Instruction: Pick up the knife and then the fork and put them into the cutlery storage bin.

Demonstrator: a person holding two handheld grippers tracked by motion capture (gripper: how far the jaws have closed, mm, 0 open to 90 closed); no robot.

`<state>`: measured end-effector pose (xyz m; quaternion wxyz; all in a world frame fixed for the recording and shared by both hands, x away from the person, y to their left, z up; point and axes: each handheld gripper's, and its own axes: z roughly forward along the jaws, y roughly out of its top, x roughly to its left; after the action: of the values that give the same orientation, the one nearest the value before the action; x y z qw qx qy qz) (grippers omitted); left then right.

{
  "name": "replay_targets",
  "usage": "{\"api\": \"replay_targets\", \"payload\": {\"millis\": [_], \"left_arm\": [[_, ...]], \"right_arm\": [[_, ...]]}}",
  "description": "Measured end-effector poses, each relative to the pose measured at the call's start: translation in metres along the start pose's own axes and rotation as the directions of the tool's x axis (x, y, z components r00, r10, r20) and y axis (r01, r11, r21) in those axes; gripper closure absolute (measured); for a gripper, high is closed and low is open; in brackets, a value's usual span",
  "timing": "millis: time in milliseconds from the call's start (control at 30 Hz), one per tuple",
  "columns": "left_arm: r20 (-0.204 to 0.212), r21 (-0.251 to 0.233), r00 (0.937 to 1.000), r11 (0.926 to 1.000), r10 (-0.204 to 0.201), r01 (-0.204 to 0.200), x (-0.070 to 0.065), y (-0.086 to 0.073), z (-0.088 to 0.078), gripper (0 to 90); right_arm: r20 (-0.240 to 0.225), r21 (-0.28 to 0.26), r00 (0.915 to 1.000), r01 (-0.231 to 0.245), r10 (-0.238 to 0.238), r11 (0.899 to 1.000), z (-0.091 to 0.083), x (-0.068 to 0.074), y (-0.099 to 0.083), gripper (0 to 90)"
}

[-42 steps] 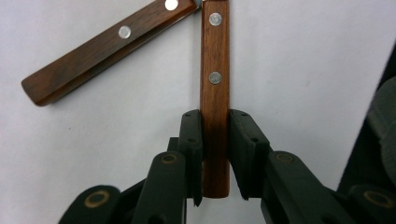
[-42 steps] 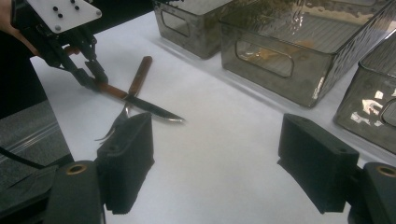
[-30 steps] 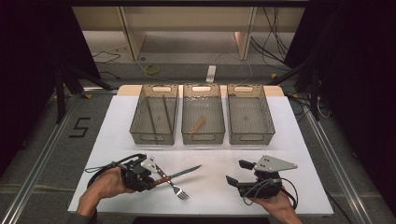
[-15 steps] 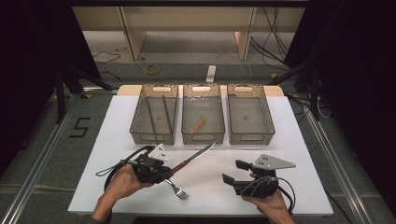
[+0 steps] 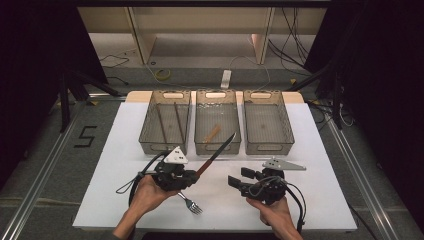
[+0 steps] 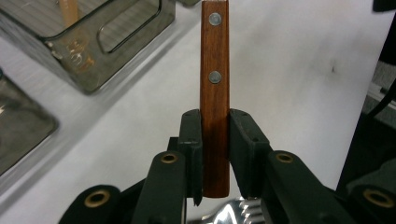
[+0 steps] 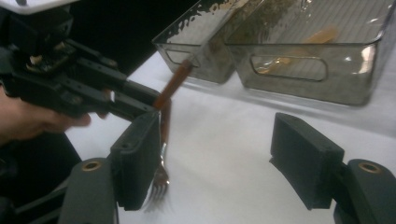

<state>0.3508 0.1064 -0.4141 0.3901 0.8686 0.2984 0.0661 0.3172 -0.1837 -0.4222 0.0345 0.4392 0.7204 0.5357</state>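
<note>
Knife: while it is clamped by its brown wooden handle, the knife (image 5: 216, 154) is carried clear of the tabletop (image 5: 115, 165), near the front edge and left of the middle.
Knife axis: the long axis is seen slanting in the high view, the handle low at the left claw and the blade tip raised toward the front wall of the middle bin.
Left claw: the left claw (image 5: 192, 176) is clenched on the knife handle; in the left gripper view the handle (image 6: 214, 93) is pressed between both pads and two metal rivets are shown on it.
Right claw: the right claw (image 5: 235, 182) is released, nothing being held between its pads; its jaws have just been closing a little. It is held near the front edge, right of the middle.
Fork: one fork (image 5: 190, 202) is left lying on the tabletop by the front edge, just below the left hand (image 5: 147, 192).
Bins: three clear bins are counted along the back edge: left bin (image 5: 150, 132), middle bin (image 5: 201, 131), right bin (image 5: 287, 131).
Bin contents: two dark sticks (image 5: 177, 120) are seen in the left bin and one pale wooden piece (image 5: 212, 134) in the middle bin.
View differences: the blade is given by the high view, the rivets by the left gripper view; the fork's tines (image 7: 159, 184) are shown beside a pad in the right gripper view.
</note>
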Motion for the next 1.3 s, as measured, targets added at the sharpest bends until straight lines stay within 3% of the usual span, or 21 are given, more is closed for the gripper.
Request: {"api": "replay_targets", "payload": {"millis": [233,467,667,1100,1267,1300], "left_arm": [[-0.01,-0.08,0.9991,0.9959,-0.042,0.041,-0.009,0.009,0.011,74.9],[-0.029,-0.105,0.9992,0.9941,-0.029,0.026,-0.021,0.015,0.024,74.9],[-0.006,-0.107,0.9998,0.994,-0.021,0.02,-0.025,0.013,0.029,74.9],[-0.007,-0.131,1.0,0.9914,-0.002,0.001,-0.032,0.013,0.029,74.8],[-0.001,-0.136,1.0,0.9907,0.007,-0.008,-0.033,0.012,0.031,74.4],[0.003,-0.135,1.0,0.9908,0.007,-0.006,-0.032,0.012,0.031,74.2]], "right_arm": [[-0.036,-0.023,0.9978,-0.056,0.055,0.998,0.012,-0.005,0.008,42.9],[-0.054,-0.03,0.9945,-0.092,0.09,0.995,0.024,-0.007,0.017,49.0],[-0.09,-0.013,0.9897,-0.113,0.111,0.994,0.034,-0.007,0.018,55.3],[-0.083,0.007,0.9822,-0.169,0.169,0.986,0.042,-0.008,0.016,73.6],[-0.125,0.006,0.973,-0.195,0.194,0.981,0.042,-0.009,0.016,79.6],[-0.126,0.003,0.9751,-0.184,0.183,0.983,0.042,-0.009,0.016,80.1]]}}
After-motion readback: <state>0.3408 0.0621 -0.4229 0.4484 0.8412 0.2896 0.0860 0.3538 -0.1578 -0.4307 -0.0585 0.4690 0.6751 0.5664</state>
